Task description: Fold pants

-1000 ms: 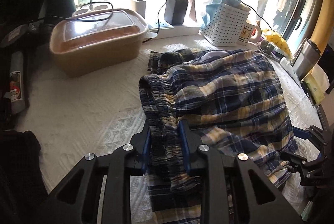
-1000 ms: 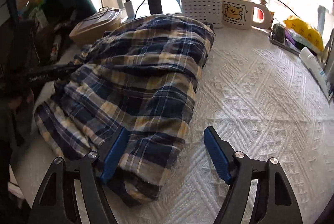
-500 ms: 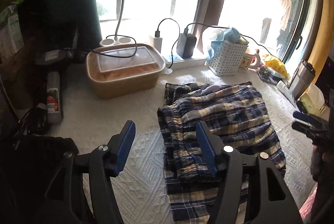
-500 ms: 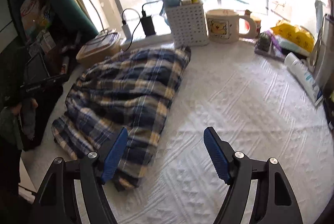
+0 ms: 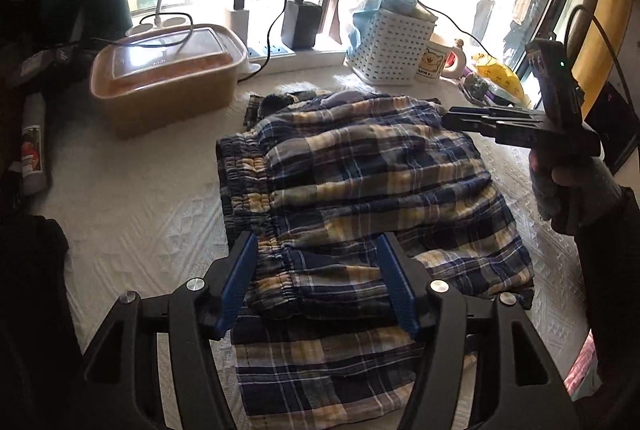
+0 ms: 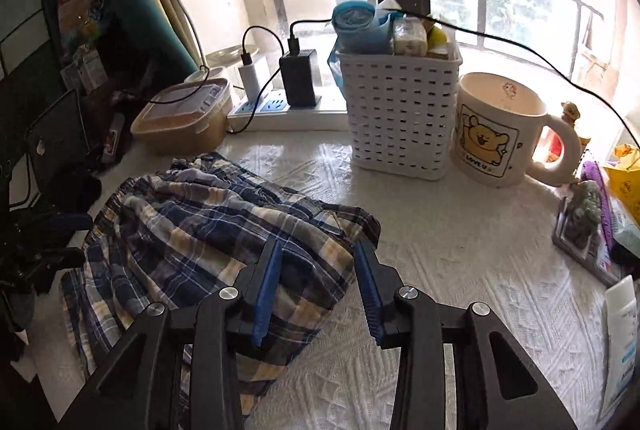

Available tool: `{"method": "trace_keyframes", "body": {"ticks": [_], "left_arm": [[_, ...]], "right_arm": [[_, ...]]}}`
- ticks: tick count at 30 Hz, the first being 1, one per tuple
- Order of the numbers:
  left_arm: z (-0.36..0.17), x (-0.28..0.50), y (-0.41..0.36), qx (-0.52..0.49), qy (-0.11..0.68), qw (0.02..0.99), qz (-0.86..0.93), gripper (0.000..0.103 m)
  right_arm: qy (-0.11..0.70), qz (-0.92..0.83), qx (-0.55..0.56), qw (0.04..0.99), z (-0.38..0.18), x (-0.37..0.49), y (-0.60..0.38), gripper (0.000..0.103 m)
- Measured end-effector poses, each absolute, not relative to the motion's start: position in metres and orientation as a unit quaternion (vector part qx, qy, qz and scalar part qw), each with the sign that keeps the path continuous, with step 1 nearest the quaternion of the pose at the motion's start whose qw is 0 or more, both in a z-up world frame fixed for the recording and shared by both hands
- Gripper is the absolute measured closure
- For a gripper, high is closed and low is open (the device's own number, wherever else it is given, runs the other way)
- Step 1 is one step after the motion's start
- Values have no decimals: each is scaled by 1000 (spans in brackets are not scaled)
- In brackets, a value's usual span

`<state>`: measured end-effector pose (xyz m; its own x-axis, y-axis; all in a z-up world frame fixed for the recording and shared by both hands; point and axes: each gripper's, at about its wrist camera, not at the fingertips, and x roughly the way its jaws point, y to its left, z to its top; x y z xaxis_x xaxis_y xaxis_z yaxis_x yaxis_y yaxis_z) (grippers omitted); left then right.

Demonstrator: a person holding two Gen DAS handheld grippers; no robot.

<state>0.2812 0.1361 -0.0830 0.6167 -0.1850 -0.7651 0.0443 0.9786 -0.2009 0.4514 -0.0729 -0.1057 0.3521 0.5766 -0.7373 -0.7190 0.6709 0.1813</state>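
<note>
Where the plaid pants (image 5: 360,189) lay folded in a thick stack on the white bedspread (image 5: 132,226), waistband leftward, I had my left gripper (image 5: 316,280) above their near edge, jaws apart and empty. My right gripper (image 6: 318,286) was closing astride the far-right corner, pads not yet pressing. Judgement: catch every layer; open cloth lay right, while the tub (image 5: 168,85), basket (image 6: 400,117) and mug (image 6: 496,133) hemmed the window side.
</note>
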Motion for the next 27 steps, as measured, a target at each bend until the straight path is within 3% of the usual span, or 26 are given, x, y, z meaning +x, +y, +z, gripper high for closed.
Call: {"method": "trace_keyframes", "body": {"ticks": [3, 5, 8, 21, 23, 24, 25, 27], "left_arm": [[-95, 283, 134, -73, 449, 888, -63, 41], [-101, 285, 134, -69, 459, 884, -60, 37], [-111, 287, 135, -75, 473, 876, -59, 30], [-101, 277, 141, -64, 466, 881, -56, 29], [-95, 269, 148, -66, 455, 887, -50, 29], [-92, 265, 152, -69, 450, 889, -46, 29], [-89, 261, 157, -73, 446, 891, -40, 29], [-86, 252, 167, -83, 439, 894, -29, 29]], "right_arm": [[413, 393, -99, 815, -117, 462, -69, 63], [416, 392, -117, 812, -123, 466, -64, 84], [419, 400, -124, 806, -128, 472, -57, 89], [424, 364, -107, 822, -125, 494, -44, 89], [418, 351, -101, 832, -114, 486, -55, 80], [410, 341, -98, 840, -107, 479, -61, 64], [403, 334, -89, 847, -100, 472, -69, 42], [394, 333, -65, 854, -89, 454, -84, 26]]}}
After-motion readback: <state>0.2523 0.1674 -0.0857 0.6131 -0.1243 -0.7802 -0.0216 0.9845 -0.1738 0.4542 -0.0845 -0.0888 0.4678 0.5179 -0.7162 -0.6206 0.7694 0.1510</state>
